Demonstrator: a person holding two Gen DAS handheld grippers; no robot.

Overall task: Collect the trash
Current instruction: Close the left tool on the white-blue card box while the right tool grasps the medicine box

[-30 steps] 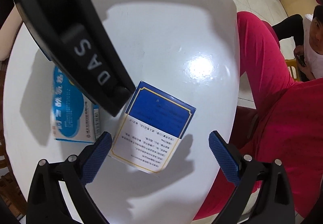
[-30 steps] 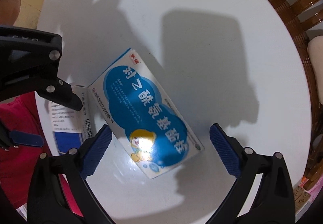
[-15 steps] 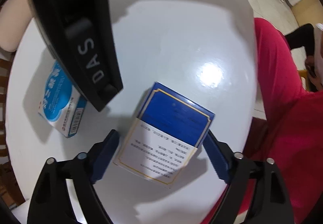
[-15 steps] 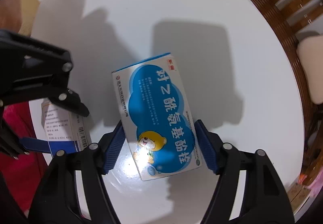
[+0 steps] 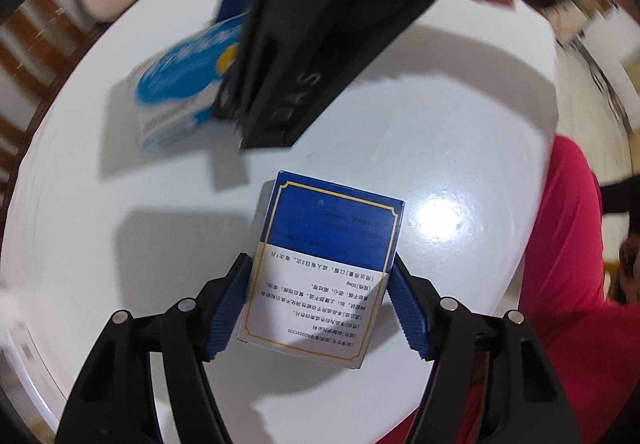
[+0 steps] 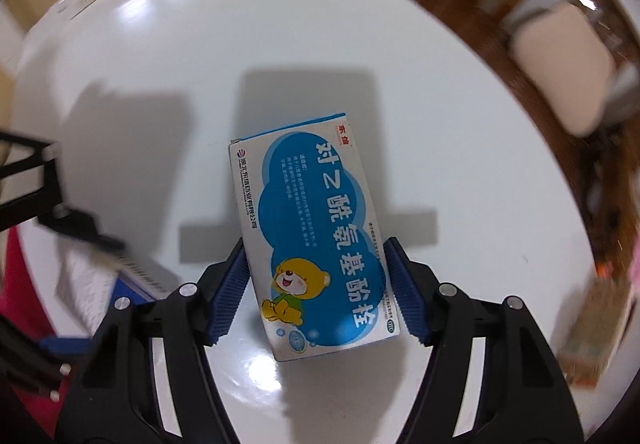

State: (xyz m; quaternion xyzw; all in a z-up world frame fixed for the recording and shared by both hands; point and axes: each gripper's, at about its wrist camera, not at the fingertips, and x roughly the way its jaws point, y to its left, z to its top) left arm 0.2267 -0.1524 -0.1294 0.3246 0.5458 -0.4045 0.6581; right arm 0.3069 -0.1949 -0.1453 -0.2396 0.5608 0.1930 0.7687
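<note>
Gripping trash | left hand-held gripper [image 5: 318,306] closing on blue-and-white box [image 5: 324,264], right hand-held gripper [image 6: 316,290] clenched on bear-printed box [image 6: 312,240] | next: lifting both off tabletop [image 6: 460,124], likely

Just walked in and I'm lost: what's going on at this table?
A person is clearing trash with two handheld grippers. The left gripper is closing on a dark blue box; the right gripper is clamped on a light blue bear box. Both boxes are at the white table.

Navy-and-white box [image 5: 324,276] — sky-blue carton [image 6: 316,244]
</note>
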